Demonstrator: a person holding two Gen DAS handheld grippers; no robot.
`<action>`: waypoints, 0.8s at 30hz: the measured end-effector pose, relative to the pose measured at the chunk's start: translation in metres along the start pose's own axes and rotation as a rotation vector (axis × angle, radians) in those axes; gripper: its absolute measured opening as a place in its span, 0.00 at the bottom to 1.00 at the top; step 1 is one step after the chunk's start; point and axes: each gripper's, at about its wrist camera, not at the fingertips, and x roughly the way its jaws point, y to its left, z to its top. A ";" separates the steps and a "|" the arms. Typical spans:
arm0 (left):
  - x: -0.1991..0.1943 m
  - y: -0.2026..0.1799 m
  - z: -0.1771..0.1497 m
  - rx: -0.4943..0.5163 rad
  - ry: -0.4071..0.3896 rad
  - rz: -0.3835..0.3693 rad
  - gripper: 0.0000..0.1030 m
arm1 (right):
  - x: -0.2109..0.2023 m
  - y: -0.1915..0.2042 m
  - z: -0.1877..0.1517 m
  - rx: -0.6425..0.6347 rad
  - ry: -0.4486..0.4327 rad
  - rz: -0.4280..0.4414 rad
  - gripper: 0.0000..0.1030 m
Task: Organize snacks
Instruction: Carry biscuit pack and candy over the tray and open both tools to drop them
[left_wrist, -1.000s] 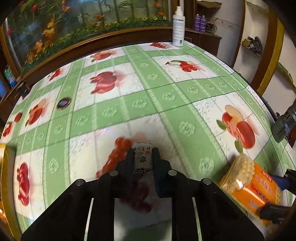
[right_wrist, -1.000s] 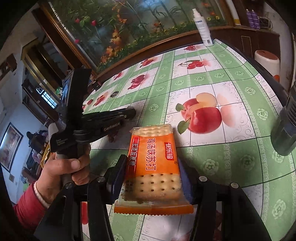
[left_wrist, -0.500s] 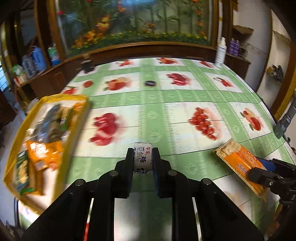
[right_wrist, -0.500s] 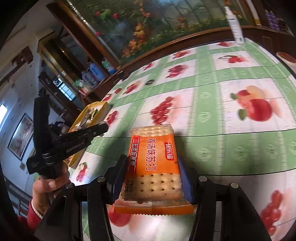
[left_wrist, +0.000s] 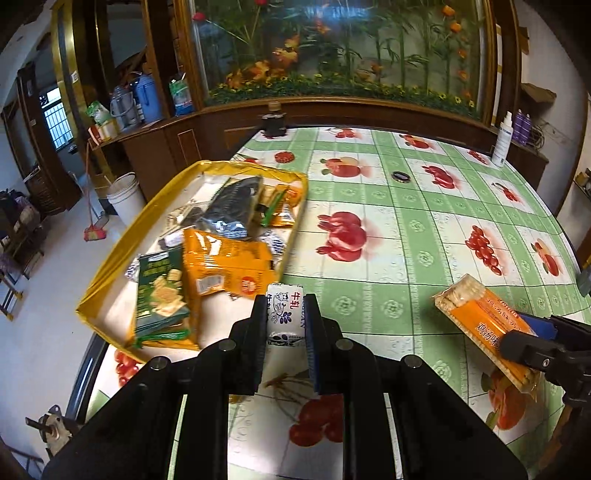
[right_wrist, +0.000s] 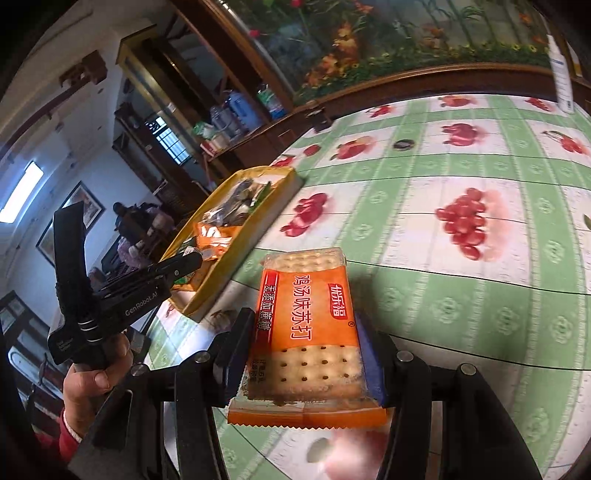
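My left gripper (left_wrist: 285, 314) is shut on a small white milk candy (left_wrist: 285, 309) with blue drawings and red characters, held above the table just right of the yellow tray (left_wrist: 110, 258). The tray holds several snack packets in orange, green and black. My right gripper (right_wrist: 306, 332) is shut on an orange cracker pack (right_wrist: 308, 321), its clear end showing the biscuits. That cracker pack (left_wrist: 480, 317) also shows in the left wrist view at the right, over the tablecloth. In the right wrist view the yellow tray (right_wrist: 236, 254) lies ahead to the left, with the left gripper (right_wrist: 184, 263) over its near end.
The table wears a green and white checked cloth (left_wrist: 406, 229) with fruit pictures. A small dark round lid (left_wrist: 400, 176) lies mid-table and a white spray bottle (left_wrist: 503, 142) stands at the far right edge. A dark jar (left_wrist: 273, 122) stands at the far edge. A hand (right_wrist: 92, 380) grips the left tool.
Both grippers have swung left across the table with their snacks still held. The yellow tray has come into view and now lies close on the left of the left gripper.
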 end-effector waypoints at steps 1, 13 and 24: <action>-0.001 0.003 -0.001 -0.006 -0.003 0.004 0.16 | 0.003 0.006 0.001 -0.008 0.005 0.005 0.52; -0.001 0.043 -0.008 -0.068 0.003 0.010 0.16 | 0.032 0.041 0.006 -0.059 0.047 0.030 0.52; 0.004 0.068 -0.008 -0.112 0.013 0.032 0.16 | 0.055 0.061 0.017 -0.086 0.064 0.057 0.52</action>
